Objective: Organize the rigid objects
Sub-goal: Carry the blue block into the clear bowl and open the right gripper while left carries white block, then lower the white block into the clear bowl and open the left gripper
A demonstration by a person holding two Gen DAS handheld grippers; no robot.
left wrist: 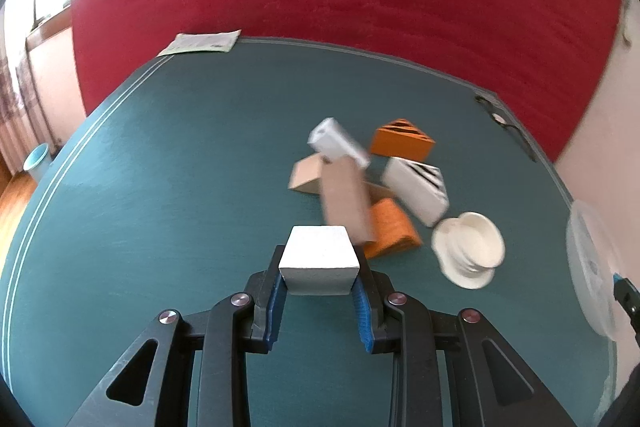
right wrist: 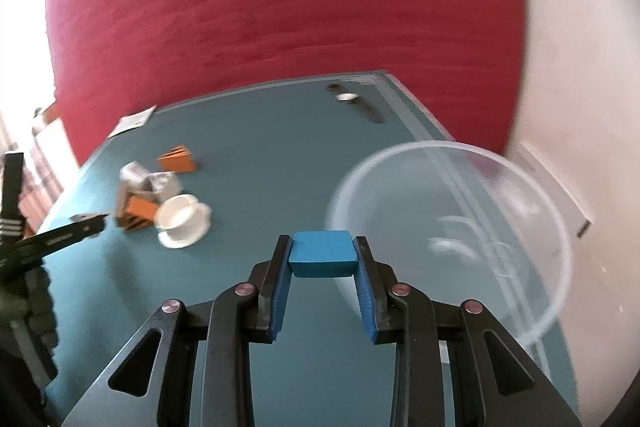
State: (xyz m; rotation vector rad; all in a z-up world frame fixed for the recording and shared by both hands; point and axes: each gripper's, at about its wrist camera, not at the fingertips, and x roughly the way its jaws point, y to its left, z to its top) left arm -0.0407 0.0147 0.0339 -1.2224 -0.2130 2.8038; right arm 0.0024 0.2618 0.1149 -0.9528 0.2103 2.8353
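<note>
A white block is clamped between the jaws of the left gripper, held above the teal table. A blue block is gripped the same way by the right gripper, just beside the rim of a clear plastic bowl, which appears to hold nothing yet. A loose heap of orange, white and tan blocks is left on the table beside a small white dish. The sorting is judged barely begun.
</note>
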